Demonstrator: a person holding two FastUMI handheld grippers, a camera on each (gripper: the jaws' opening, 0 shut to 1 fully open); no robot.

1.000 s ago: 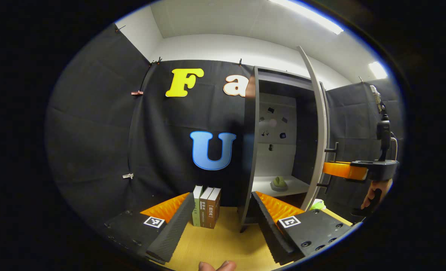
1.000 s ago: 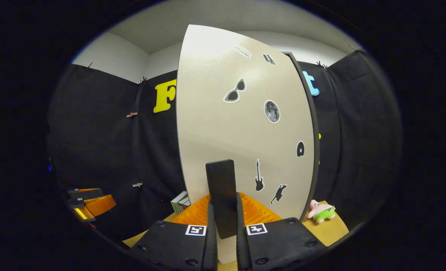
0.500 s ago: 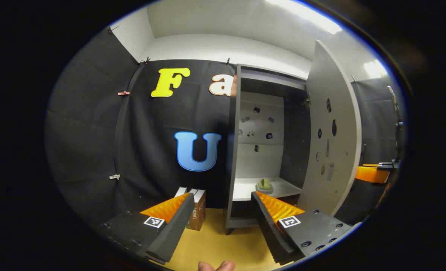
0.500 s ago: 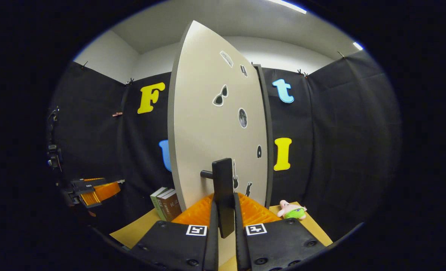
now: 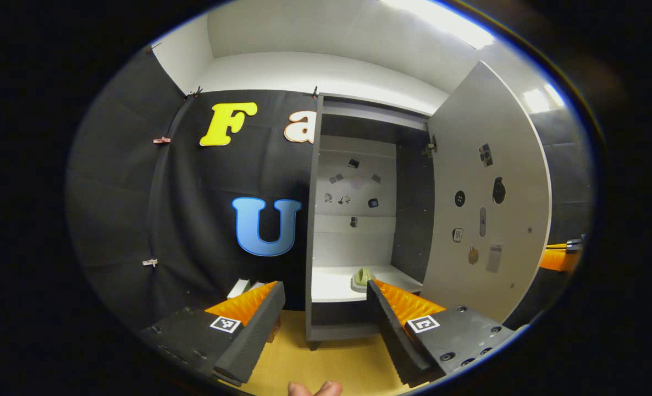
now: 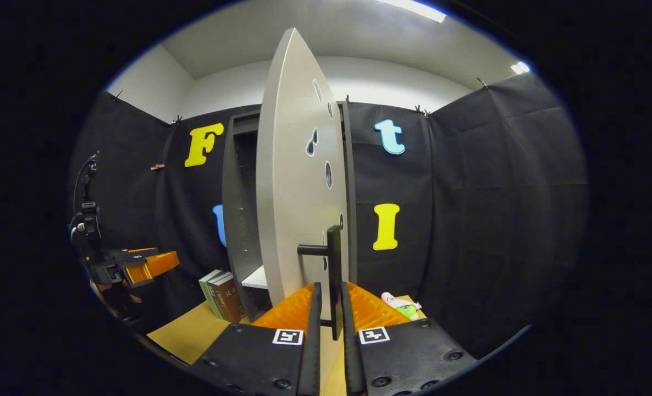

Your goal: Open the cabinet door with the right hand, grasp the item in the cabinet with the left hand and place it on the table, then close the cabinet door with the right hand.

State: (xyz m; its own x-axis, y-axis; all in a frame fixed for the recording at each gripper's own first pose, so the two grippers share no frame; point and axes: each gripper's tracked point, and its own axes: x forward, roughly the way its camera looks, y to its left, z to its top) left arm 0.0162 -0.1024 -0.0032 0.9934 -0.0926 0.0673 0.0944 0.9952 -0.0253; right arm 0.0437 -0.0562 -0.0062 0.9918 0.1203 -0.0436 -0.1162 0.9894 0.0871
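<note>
Swung wider since a second ago, tall grey cabinet door (image 5: 485, 203) gapes; right gripper (image 6: 329, 313) pinches its black bar handle (image 6: 334, 275). Left gripper (image 5: 326, 308) spread before cabinet; small green item (image 5: 362, 278) on cabinet shelf. Risk: released door drifting onto the reach.

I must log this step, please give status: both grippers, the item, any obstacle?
Right gripper shut on door handle, door wide open. Left gripper open, short of cabinet. Green item on shelf, untouched. Path looks free.
</note>
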